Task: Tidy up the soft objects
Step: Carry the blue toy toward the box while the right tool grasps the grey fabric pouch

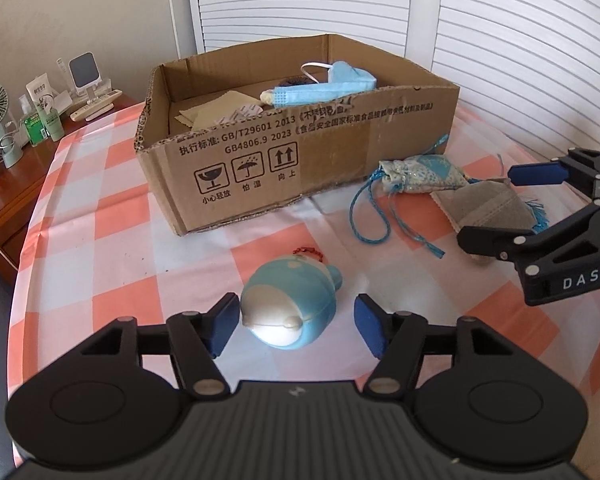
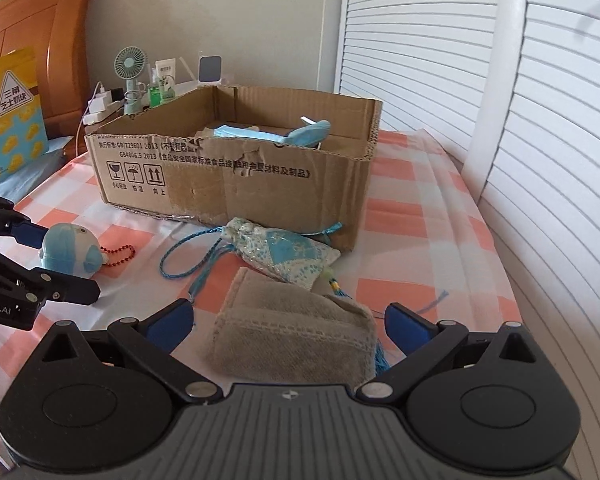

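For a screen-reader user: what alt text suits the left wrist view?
Open left tool straddles a blue-and-white squishy toy on a checked tablecloth. Beyond stands a cardboard box holding a blue face mask; at right, the open right tool straddles a grey pouch.

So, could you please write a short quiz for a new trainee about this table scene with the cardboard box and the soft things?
1. True or false: the blue round toy lies inside the cardboard box.
2. Which thing lies between the open jaws of the right gripper? A) grey pouch B) face mask C) patterned sachet
3. Fill in: the toy has a red bead ____ attached.

Key: 1. false, it lies on the checked tablecloth, between the open jaws of the left gripper. 2. A. 3. chain.
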Available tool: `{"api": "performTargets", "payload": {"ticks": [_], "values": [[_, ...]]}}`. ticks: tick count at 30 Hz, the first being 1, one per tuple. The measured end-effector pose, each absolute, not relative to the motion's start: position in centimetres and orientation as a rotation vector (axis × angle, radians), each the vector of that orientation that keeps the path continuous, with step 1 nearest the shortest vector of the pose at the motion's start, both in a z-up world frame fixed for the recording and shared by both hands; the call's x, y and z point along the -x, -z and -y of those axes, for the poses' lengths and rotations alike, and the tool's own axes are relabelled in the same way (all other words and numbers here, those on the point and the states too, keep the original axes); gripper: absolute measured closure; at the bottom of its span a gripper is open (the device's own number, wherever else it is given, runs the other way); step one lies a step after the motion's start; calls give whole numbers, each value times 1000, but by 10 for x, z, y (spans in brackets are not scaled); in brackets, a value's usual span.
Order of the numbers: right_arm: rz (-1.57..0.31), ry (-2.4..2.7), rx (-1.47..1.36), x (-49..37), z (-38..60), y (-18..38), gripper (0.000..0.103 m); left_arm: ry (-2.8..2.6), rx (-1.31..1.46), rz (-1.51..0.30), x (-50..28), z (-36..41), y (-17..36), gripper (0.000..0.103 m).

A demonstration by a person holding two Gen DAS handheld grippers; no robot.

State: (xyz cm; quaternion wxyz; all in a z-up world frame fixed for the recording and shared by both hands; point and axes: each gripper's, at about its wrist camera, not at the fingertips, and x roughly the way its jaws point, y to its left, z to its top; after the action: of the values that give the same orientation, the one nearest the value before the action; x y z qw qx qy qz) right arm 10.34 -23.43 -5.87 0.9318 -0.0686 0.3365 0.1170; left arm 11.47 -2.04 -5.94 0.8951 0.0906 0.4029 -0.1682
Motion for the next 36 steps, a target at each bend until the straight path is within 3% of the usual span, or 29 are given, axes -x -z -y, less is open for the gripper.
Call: {"api": "performTargets", "payload": {"ticks": [12,18,20,23,27,31,36], "values": [[-822,-439,171,-75,213,59,0,347,-172,-814,-115,12,58,27],[-750,-392,210,-77,208,49,0,346,-141,-823,-118,8,61,27],[-745,-392,211,-86,208,49,4,350,-140,-824,-120,8,61,27],[-752,-392,240,-98,203,56,19,351,-141,-824,-121,9,63,27],[-752,-400,245,-103,200,61,21,350,-135,-819,-122,8,63,28],[-750,-389,239,-104,200,60,38,354,-106,-818,-124,5,64,31],[-758,-361,236,-102,202,57,50,364,-98,-822,-125,5,64,56]]}}
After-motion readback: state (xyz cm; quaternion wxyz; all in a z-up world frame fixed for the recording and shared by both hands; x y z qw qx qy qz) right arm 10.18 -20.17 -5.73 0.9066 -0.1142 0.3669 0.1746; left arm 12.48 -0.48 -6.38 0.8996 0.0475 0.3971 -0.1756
